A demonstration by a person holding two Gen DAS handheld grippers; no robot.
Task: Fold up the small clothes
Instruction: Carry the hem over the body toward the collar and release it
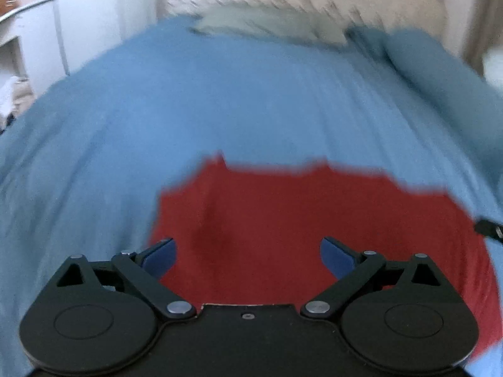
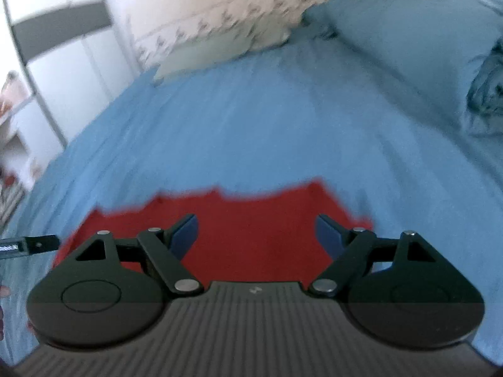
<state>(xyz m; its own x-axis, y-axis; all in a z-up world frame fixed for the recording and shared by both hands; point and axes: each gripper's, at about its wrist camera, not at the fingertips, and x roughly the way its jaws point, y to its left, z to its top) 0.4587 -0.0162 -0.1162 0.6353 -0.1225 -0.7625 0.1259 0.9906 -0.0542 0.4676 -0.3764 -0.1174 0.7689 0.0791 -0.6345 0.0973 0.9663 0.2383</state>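
Above a blue bedsheet, left gripper and right gripper spread wide, empty, over a flat red garment.

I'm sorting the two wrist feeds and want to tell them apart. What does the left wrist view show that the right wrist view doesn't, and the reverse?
Only the left wrist view: the left gripper, jaws open over the cloth, and a white shelf unit at far left.

Only the right wrist view: the right gripper, jaws open, and a white wardrobe door with a grey band.

Both: the flat red garment on the blue bedsheet, a blue pillow, and a pale folded cloth near the wall.
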